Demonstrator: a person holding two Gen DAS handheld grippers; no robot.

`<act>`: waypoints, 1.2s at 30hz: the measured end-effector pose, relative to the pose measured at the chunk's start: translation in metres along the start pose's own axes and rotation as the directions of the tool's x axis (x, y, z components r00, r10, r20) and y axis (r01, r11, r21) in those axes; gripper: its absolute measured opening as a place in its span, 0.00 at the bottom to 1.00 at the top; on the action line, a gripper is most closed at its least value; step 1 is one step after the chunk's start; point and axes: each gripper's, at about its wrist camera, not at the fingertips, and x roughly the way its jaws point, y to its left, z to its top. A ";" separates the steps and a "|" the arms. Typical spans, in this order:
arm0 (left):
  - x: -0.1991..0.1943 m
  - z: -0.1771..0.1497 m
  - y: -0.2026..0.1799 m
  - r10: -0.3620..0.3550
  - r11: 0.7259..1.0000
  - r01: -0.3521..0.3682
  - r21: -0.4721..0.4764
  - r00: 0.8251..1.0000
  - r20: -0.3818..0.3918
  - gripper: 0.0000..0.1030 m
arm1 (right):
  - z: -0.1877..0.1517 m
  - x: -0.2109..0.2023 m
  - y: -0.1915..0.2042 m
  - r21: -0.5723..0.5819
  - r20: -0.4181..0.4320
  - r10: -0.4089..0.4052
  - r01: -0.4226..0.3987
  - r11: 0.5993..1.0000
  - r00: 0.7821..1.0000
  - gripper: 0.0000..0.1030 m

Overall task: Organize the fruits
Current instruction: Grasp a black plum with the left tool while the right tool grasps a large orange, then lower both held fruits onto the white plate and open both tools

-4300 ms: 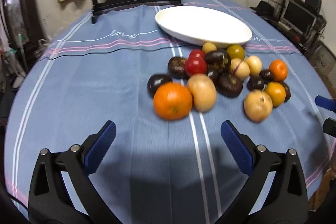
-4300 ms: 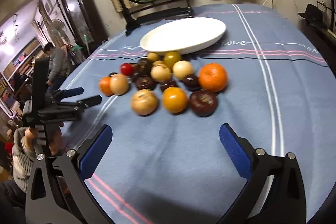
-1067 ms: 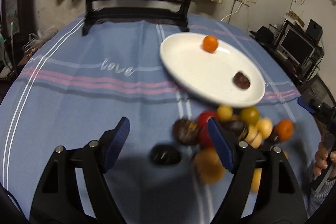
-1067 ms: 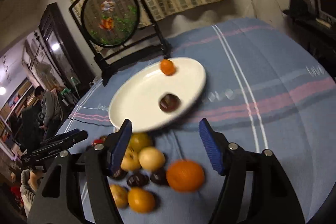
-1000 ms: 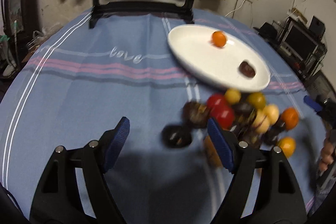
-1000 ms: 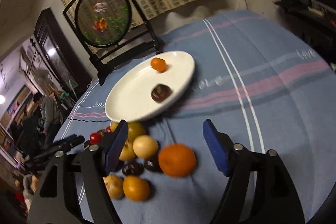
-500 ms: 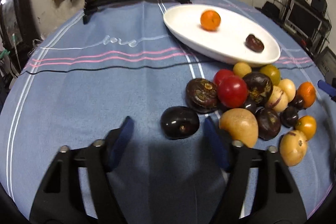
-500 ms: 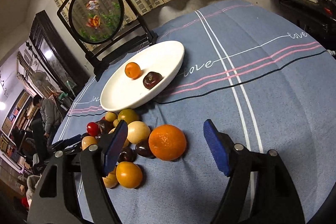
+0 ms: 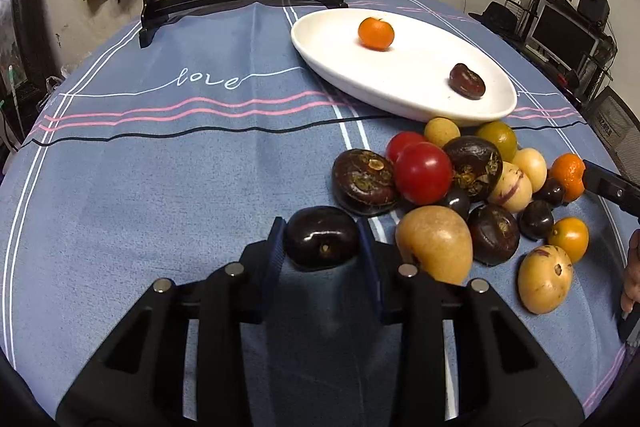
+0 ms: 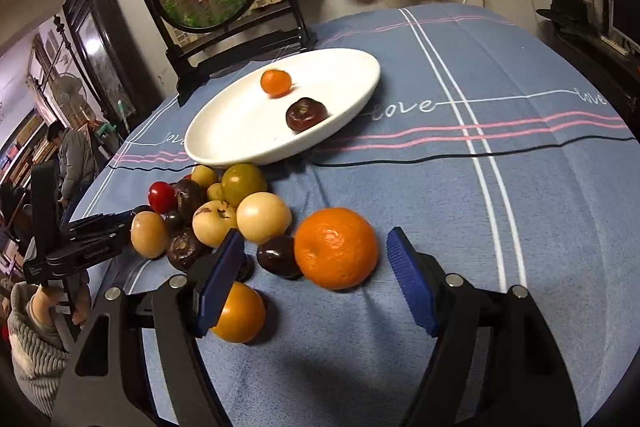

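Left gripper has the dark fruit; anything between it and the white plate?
Yes. From the dark fruit in the closing left gripper, the brown fruit and red tomatoes lie before the white plate; lift over them.

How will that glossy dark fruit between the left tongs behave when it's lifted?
The dark fruit looks smooth and glossy, so it may slip between the closing left tongs. It is rounded, so it would probably roll if dropped on the cloth.

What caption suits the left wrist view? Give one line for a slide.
Left claw closing around a dark plum beside the fruit pile, white plate beyond.
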 end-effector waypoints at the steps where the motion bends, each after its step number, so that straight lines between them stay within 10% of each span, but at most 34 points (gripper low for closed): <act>1: 0.000 0.000 0.000 0.003 1.000 -0.003 0.003 1.000 0.000 0.35 | 0.001 0.003 -0.003 0.012 -0.010 -0.007 0.007 1.000 1.000 0.67; 18: -0.018 0.003 0.001 -0.013 1.000 0.013 -0.007 0.997 0.078 0.35 | 0.005 0.006 -0.016 0.066 0.001 0.024 -0.024 0.998 1.000 0.44; 25: -0.025 0.068 -0.017 -0.027 1.000 0.027 0.000 0.992 0.122 0.35 | 0.056 -0.009 -0.003 0.081 0.079 0.084 -0.091 0.993 0.993 0.44; 36: 0.051 0.110 -0.029 -0.060 0.997 0.062 -0.041 0.997 0.045 0.36 | 0.123 0.091 0.012 0.071 0.020 0.050 -0.051 0.996 0.999 0.45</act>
